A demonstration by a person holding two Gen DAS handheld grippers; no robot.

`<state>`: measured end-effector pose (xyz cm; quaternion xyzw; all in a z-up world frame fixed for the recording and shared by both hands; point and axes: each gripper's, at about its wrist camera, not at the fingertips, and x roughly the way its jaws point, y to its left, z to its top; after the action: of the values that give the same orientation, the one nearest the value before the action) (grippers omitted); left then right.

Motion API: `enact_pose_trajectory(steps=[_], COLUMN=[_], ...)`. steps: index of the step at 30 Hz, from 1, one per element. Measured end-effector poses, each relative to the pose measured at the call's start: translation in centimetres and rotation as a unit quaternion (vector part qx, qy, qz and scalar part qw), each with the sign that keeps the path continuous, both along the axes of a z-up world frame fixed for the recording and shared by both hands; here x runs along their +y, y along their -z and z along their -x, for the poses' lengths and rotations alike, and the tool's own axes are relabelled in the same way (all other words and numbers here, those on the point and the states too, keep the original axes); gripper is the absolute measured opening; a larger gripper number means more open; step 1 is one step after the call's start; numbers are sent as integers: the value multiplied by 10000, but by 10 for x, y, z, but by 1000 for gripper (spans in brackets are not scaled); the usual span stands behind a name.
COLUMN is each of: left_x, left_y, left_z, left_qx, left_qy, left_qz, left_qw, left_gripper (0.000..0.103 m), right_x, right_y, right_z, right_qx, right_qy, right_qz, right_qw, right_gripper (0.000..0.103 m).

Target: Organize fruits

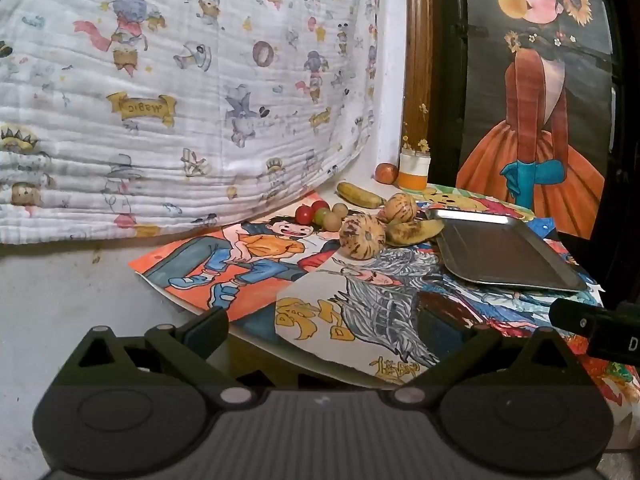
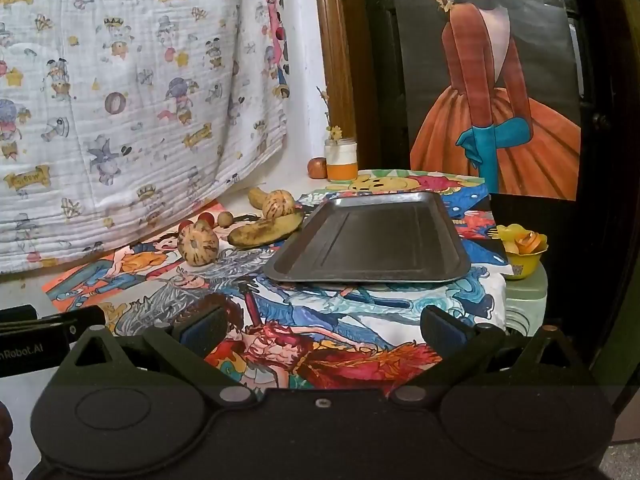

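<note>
Metal tray [image 1: 504, 252] bare, striped melons [image 1: 362, 236] and bananas [image 1: 412, 230] beside it, left gripper [image 1: 320, 330] fingers apart

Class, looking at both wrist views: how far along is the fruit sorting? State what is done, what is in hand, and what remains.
Done: nothing; the metal tray holds no fruit.
In hand: nothing; the left gripper and right gripper are open.
Left: the striped melons, bananas and small round fruits lie beside the tray.
</note>
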<state>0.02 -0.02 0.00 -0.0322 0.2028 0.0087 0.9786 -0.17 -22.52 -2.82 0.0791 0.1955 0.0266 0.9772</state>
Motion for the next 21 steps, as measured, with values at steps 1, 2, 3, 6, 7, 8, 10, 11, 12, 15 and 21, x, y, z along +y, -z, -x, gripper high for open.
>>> enact_pose_trajectory(steps=[1,2,3,6,7,8,10,11,12,15,21], left_x=[-1,0,-1,-2,-2,-2,-3,-3,-3,-3,-4], left_y=[1,1,2,2,3,3,2,2,2,2,2], left_z=[-1,-1,2,0,0,0,1,1,1,0,1], left_qx=[-2,-6,-12,-13,-13,-12,6,13,16,18,31], left_qy=[0,1,3,2,3,5,16,19,20,22,23], left_qz=[-2,-3,-5,-1,-8,-12,-29,-27,-26,-30,-52], left_qw=[10000,10000,10000,10000,10000,10000,10000,10000,10000,10000,10000], left_gripper=[103,103,103,103,103,103,103,103,103,103,103], right_x=[0,0,0,0,0,0,1,0,1,1,1], right_y=[0,0,0,0,0,0,0,0,0,1,1], right_z=[0,0,0,0,0,0,0,0,0,0,-1], right_qx=[0,0,3,1,9,7,14,15,19,24,30], right_qy=[1,2,1,-2,-4,-5,-1,0,-3,-6,-5], right_qz=[-1,0,2,13,3,3,3,1,4,3,5], right_qw=[10000,10000,10000,10000,10000,10000,10000,10000,10000,10000,10000], right_gripper=[103,103,103,103,103,103,103,103,103,103,103])
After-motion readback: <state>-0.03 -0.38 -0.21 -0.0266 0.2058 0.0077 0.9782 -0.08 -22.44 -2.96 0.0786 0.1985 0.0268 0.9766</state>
